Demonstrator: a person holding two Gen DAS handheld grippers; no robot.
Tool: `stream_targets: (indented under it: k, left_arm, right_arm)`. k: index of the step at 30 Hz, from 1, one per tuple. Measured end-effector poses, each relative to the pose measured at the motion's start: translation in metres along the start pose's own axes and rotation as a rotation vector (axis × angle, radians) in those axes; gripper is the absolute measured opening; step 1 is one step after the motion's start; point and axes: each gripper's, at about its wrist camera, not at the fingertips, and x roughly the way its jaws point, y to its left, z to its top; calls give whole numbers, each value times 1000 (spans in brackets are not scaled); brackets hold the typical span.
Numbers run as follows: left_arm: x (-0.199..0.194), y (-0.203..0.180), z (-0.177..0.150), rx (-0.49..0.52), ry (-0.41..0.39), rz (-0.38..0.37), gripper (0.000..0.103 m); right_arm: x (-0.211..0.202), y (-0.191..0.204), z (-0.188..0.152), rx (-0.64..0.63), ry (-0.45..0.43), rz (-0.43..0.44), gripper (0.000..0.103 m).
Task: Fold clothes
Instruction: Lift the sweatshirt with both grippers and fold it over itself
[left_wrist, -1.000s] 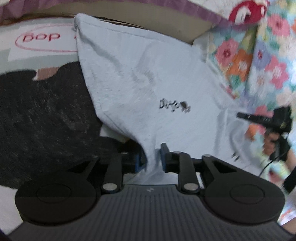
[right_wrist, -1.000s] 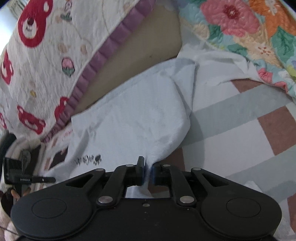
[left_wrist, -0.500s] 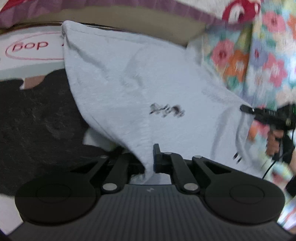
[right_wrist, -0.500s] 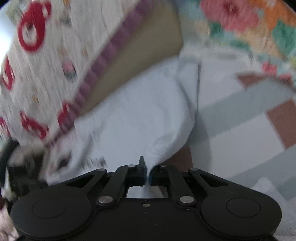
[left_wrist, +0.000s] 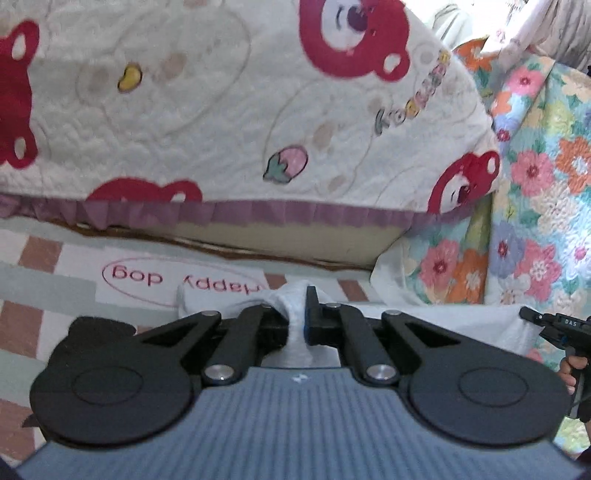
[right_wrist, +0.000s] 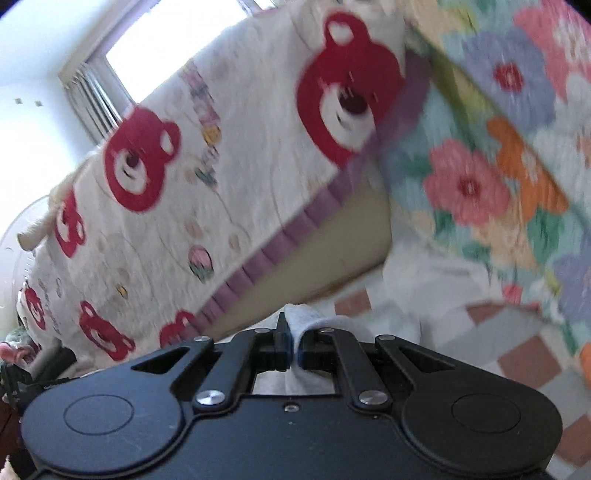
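A pale grey-white garment (left_wrist: 295, 299) is pinched between the fingers of my left gripper (left_wrist: 297, 321), which is shut on it; most of the cloth hangs below, hidden by the gripper body. My right gripper (right_wrist: 293, 343) is shut on another bunch of the same garment (right_wrist: 306, 317). The right gripper also shows at the right edge of the left wrist view (left_wrist: 557, 328), with a strip of the garment (left_wrist: 461, 325) stretched toward it. Both grippers point at the side of a bed.
A bed with a white bear-print quilt (left_wrist: 221, 110) and purple trim (left_wrist: 295, 214) stands ahead. A floral quilt (left_wrist: 535, 184) hangs at the right. A checked mat with pink lettering (left_wrist: 177, 277) covers the floor below. A window (right_wrist: 173, 40) is far left.
Both grippers have lifted and tilted up, still holding the garment. The spread garment and the black cloth have dropped out of view; the bed's side now fills both views.
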Motion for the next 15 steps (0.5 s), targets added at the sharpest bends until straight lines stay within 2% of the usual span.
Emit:
stream_targets:
  k: [5,15]
  left_arm:
    - [-34,-23,17,34,-55,17,2]
    - [-110,-54,35,98,-135,33,3]
  right_arm:
    - [-24,27,27,-60,-54,40,6]
    - [-69,75,46,-169,-62,97,6]
